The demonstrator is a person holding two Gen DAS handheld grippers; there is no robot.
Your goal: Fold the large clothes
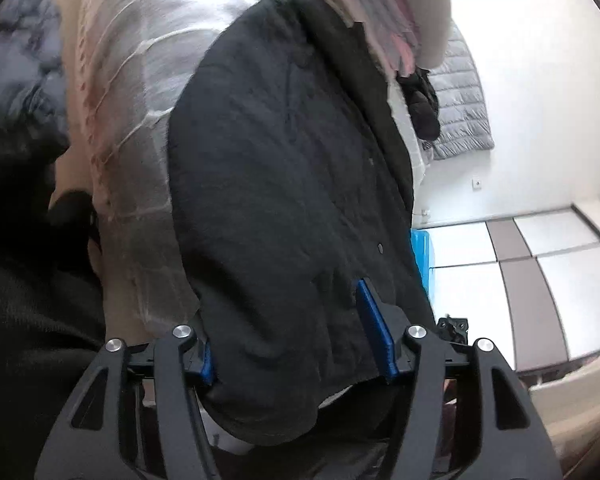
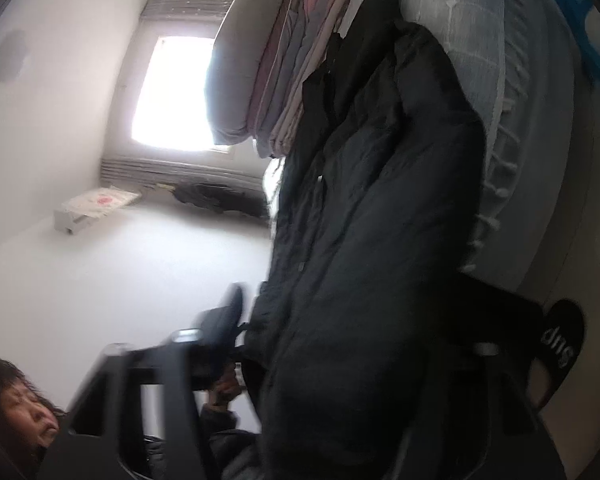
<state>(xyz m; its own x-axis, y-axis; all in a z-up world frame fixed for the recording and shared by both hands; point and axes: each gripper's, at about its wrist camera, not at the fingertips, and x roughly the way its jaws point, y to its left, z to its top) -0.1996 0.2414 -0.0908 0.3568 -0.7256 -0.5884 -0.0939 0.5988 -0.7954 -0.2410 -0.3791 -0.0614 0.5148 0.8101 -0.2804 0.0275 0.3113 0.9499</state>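
A large black coat (image 1: 284,184) lies stretched across the bed's pale quilted cover (image 1: 148,64). My left gripper (image 1: 296,344) has its blue pads spread wide, with a fold of the coat's hem lying between and over them. In the right wrist view the same black coat (image 2: 364,240) fills the middle. My right gripper (image 2: 340,340) is blurred; one finger (image 2: 228,316) shows left of the coat and the other is hidden behind the fabric, so its state is unclear.
A stack of folded pink and grey clothes (image 2: 300,72) and a pillow (image 2: 236,60) lie past the coat's far end. A grey puffer jacket (image 1: 460,100) hangs on the wall. A black slipper (image 2: 560,344) and a blue frame (image 2: 588,32) sit at right.
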